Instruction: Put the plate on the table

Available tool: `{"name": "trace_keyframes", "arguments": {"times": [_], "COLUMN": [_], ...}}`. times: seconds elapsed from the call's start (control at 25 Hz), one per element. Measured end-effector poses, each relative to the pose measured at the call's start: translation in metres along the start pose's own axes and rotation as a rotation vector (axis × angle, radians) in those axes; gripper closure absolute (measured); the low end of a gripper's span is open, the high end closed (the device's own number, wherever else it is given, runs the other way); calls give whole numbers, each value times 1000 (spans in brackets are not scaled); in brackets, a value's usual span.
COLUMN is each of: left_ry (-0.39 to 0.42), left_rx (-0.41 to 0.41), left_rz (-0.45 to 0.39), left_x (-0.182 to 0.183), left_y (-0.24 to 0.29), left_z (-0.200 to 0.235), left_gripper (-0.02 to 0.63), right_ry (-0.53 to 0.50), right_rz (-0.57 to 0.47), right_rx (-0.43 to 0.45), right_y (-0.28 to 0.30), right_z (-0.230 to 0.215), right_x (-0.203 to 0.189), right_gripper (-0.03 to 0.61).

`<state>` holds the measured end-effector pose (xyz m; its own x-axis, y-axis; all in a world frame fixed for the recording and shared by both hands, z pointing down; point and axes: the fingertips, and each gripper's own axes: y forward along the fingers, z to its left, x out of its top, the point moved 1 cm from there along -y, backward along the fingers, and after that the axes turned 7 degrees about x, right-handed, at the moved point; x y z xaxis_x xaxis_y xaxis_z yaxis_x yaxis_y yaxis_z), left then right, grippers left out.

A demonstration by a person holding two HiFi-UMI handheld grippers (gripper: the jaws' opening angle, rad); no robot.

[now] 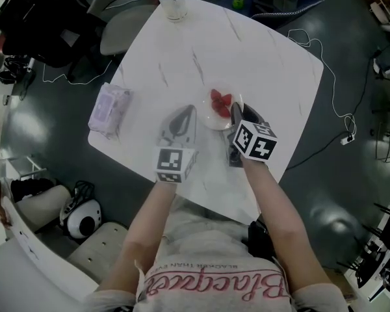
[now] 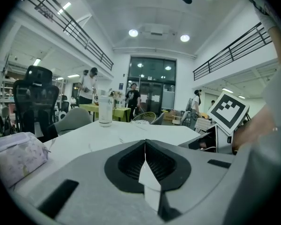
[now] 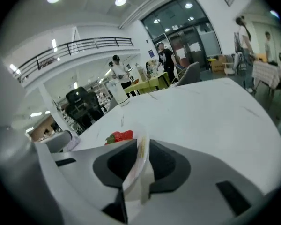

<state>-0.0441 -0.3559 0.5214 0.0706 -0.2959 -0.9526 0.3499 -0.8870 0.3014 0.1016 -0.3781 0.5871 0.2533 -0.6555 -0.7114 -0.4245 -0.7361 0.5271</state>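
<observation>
Desk [image 1: 247,51]: white marbled top is lying beneath both tongs.
Right tongs [image 3: 139,146]: are pinching the right rim of the plate [image 1: 213,118].
Left tongs [image 2: 145,149]: are pressing together on nothing, just left of the plate.
Plate: is carrying strawberries [image 1: 221,100] over the desk's near half.

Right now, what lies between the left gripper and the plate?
Nothing: in the head view only a strip of bare white table separates the shut left gripper from the plate, whose opposite rim the right gripper clamps.
</observation>
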Motion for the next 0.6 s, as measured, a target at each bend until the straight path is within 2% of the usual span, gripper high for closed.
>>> {"name": "trace_keyframes", "arguments": {"times": [0.12,0.32,0.52,0.6], "left_ry": [4,4,10,11], "left_rx": [-1,-4,-5,-4], "left_rz": [10,6,10,11], "left_x": [-1,2,2,3], "left_y": [3,5,4,4], "left_z": [1,3,6,6], "left_gripper": [607,607,607,607], "right_ry": [-129,-210,-354,-353], "right_rz": [57,120,159,160], "right_rx": [-71,-140,-212,-211], "right_y": [2,5,3,4], "right_z": [-4,-12,-15,-14], "right_x": [-1,-6,-9,-8], "right_gripper": [500,490,483,480]}}
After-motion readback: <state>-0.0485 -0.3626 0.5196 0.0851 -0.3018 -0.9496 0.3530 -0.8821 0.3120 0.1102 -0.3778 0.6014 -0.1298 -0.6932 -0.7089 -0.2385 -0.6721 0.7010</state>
